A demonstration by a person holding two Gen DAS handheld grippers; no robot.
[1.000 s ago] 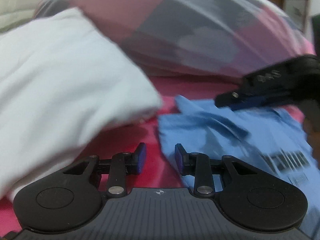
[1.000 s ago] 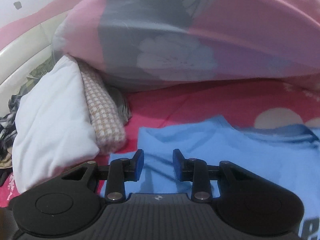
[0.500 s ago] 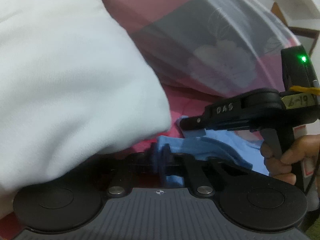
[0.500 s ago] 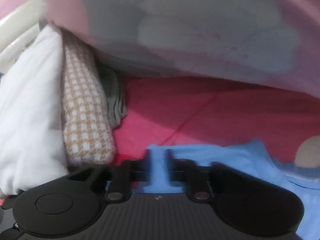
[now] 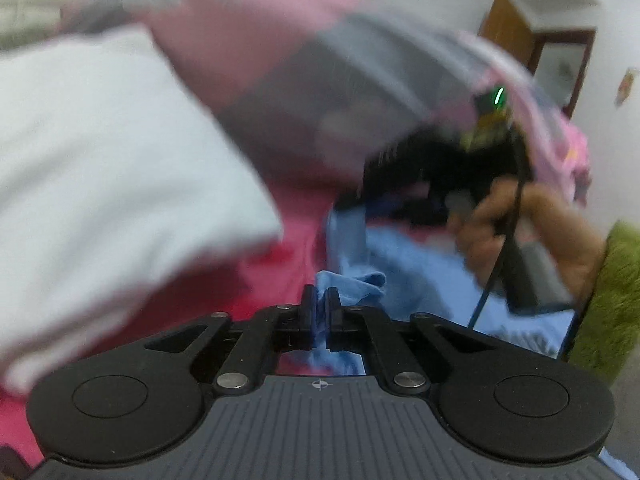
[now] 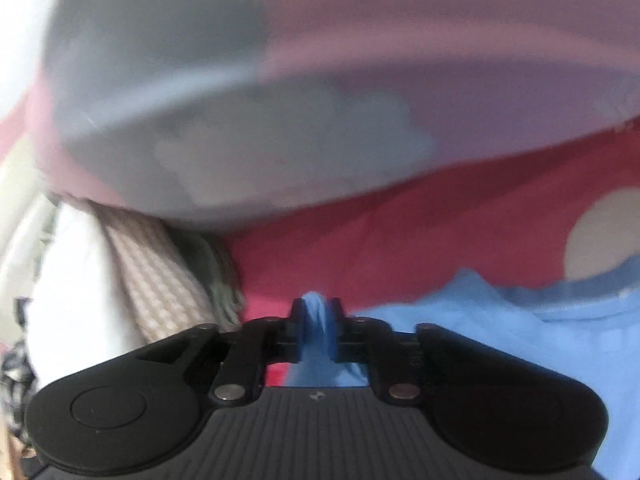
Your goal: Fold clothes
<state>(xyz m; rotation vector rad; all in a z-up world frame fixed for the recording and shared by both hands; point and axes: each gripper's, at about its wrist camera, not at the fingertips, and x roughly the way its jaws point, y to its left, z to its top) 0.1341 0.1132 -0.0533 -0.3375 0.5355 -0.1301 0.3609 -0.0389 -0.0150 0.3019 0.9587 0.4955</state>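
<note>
Left claw [image 5: 320, 316] is clamped tight on a bunched edge of the light blue cotton T-shirt [image 5: 404, 268], only a thin pinch of cloth between the pads. The shirt itself lies on the red-pink patterned bed sheet [image 5: 296, 240], in front of the big pink-and-grey floral pillow [image 5: 280, 92], with the folded white fabric stack [image 5: 112, 160] off to the left. Right claw [image 6: 316, 332] has a thicker wad of the same blue shirt between its jaws, and those jaws are opening right now, though the pads look to be still on the cloth. Risks as I judge them: the right-side corner slides out if the jaws ease further mid-lift, so the shirt hangs lopsided from the left pinch alone; the thin left pinch may also tug free under the shirt's weight. The checked beige folded cloth [image 6: 160, 276] and the white stack sit near the left edge of the shirt, so a sideways sweep could drag or topple them. Both views are motion-blurred, so contact is hard to confirm.
</note>
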